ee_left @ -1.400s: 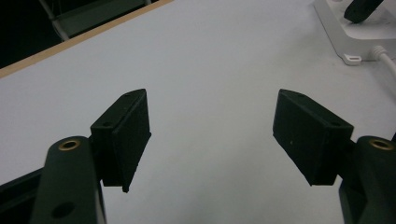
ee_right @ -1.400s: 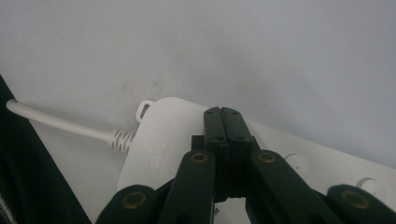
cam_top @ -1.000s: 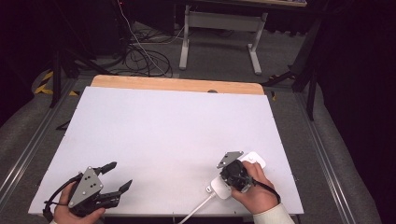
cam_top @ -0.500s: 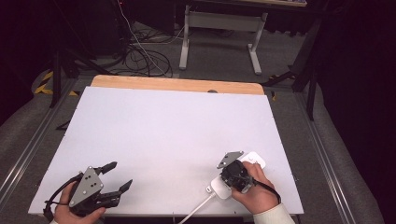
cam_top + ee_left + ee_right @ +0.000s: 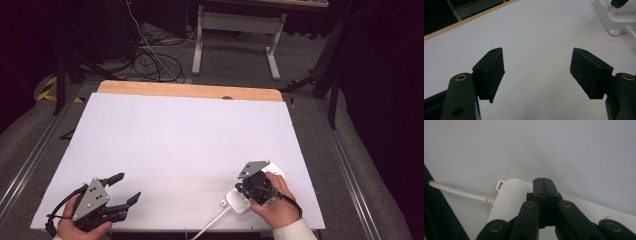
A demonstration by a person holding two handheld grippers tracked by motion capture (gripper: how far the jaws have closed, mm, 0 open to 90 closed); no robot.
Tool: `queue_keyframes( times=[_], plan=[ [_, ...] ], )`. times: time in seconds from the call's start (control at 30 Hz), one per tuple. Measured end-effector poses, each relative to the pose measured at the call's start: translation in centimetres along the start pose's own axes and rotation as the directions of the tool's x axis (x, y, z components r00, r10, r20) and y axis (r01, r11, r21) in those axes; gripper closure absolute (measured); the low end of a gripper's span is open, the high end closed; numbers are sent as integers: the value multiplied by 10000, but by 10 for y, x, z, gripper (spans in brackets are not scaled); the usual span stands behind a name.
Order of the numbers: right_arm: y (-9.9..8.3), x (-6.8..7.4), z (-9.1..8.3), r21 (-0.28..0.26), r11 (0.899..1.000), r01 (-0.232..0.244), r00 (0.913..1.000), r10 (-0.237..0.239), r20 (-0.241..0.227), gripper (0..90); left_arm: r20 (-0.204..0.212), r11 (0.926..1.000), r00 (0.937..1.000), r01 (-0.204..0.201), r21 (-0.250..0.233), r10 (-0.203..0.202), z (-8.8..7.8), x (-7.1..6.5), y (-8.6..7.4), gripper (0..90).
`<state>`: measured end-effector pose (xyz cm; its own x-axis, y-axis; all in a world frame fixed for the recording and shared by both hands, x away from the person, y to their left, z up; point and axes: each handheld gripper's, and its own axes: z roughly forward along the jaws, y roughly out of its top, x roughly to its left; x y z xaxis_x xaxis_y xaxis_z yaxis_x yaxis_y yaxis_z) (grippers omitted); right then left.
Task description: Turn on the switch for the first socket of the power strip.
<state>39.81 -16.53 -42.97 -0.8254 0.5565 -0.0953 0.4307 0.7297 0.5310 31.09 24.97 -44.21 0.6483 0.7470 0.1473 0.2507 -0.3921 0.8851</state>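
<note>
Near the table's [image 5: 180, 130] front edge, left gripper [image 5: 121, 189] gapes, right gripper [image 5: 244, 187] (jaws pressed together) over the power strip [image 5: 239, 201].

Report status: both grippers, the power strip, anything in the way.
Left gripper open, empty, near table corner. Right gripper shut, jaws together over the white power strip, nothing between them. Strip flat on white table, cord off the near edge. No obstructions.

White table top [image 5: 185, 145] with bare wooden strip [image 5: 190, 91] running along far edge; white power strip [image 5: 239, 201] lying near right front corner, white cord [image 5: 210, 224] trailing off front edge.
</note>
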Motion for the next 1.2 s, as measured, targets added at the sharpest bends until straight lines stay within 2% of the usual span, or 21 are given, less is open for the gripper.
queue_keyframes(
  times=[0.07, 0.23, 0.4, 0.47, 0.53, 0.57, 0.77, 1.0, 1.17, 1.2],
  plan=[
    [4, 2, -8, -334, 9994, 63, 9999, -59, 107, 900, 15, 10000, 10000, 57, -15, -57, 0, 0, 0, 280],
    [6, 5, -15, -590, 9980, 231, 9996, -219, 200, 900, 10, 10000, 10000, 60, -35, -60, -1, -1, 0, 280],
    [7, 6, -24, -1013, 9947, 174, 9997, -155, 188, 900, 1, 10000, 10000, 75, -37, -75, -1, -1, 0, 280],
    [7, 6, -31, -1460, 9891, 206, 9995, -170, 257, 900, 4, 10000, 10000, 70, -29, -70, 0, -1, 0, 280],
    [8, 7, -33, -1575, 9872, 261, 9994, -222, 266, 900, 8, 10000, 10000, 26, -22, -26, 0, 0, 0, 280],
    [9, 9, -38, -1892, 9812, 381, 9987, -308, 411, 900, 15, 10000, 10000, 30, -20, -30, 0, 0, 0, 280],
    [12, 11, -44, -2090, 9768, 471, 9986, -406, 354, 900, 16, 9999, 9999, 110, -42, -110, 0, 0, 0, 280],
    [11, 10, -44, -2185, 9750, 408, 9988, -341, 346, 900, -24, 9999, 9999, 118, -70, -118, -1, 0, 0, 275],
    [8, 8, -45, -2543, 9661, 445, 9984, -340, 457, 899, -3, 9996, 9996, 277, -99, -277, -1, 2, -1, 266],
    [8, 7, -46, -2637, 9635, 463, 9983, -355, 458, 870, -12, 9995, 9996, 288, -107, -288, -1, 2, -1, 265]
  ],
)
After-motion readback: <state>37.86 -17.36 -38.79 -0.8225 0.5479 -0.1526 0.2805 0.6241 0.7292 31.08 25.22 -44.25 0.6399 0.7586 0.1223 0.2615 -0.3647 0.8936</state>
